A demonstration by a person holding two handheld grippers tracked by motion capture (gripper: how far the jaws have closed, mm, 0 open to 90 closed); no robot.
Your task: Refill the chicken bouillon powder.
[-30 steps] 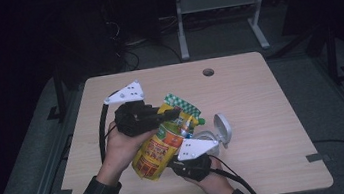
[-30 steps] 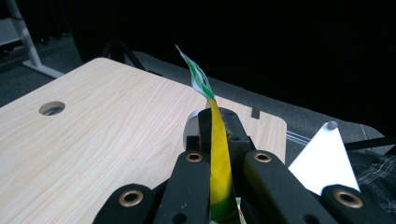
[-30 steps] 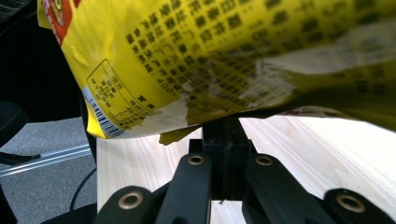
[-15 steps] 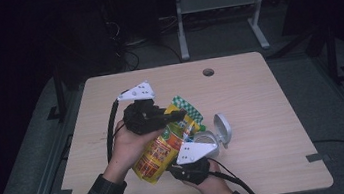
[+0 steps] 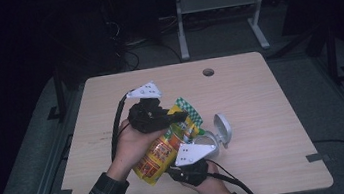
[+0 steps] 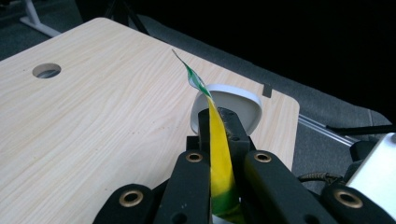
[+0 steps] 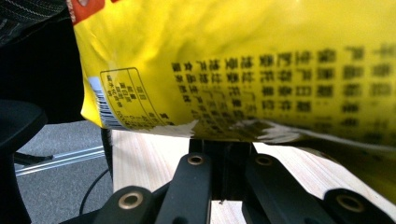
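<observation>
Yellow snack bag (image 5: 164,148) is held above the table (image 5: 261,100), tilted, between both grippers. Left gripper (image 6: 218,122) pinches the bag's thin upper edge, jaws pressed together on it. Right gripper (image 7: 223,154) sits under the bag's lower edge; its grip cannot be told. White round container (image 5: 220,130) lies just beside the bag.

Wooden table (image 5: 272,109) bears white lid (image 5: 222,128).

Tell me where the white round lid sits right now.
In the high view, the white round lid stands tilted on the table's near right, beside the yellow snack bag.
</observation>
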